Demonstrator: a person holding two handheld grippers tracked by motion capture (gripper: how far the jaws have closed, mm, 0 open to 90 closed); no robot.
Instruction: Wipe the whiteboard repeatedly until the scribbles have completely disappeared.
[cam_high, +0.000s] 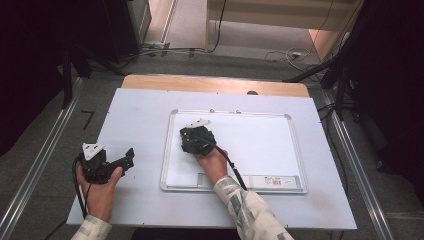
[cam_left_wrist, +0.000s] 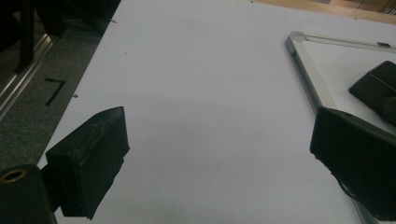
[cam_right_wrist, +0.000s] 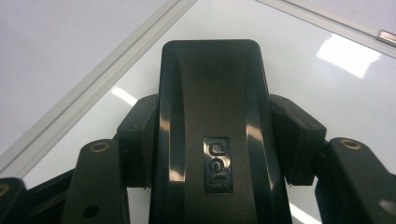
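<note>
Open white bench (cam_high: 135, 107) surface is seen ahead of the left hand-held gripper (cam_high: 127, 161), from nine to twelve o'clock. At its three o'clock the whiteboard (cam_high: 260, 145) frame rises as a low edge. On the board's left part, room is taken by the right hand-held gripper (cam_high: 195, 131) clamped on a black eraser (cam_right_wrist: 212, 116); the board's right side is unobstructed.

The black eraser (cam_right_wrist: 212, 135) runs off the bottom edge of the right gripper view, its lower end unseen.

Glossy black plastic eraser (cam_right_wrist: 212, 135), metal-framed glossy whiteboard (cam_high: 260, 145), matt table (cam_high: 135, 115)
</note>
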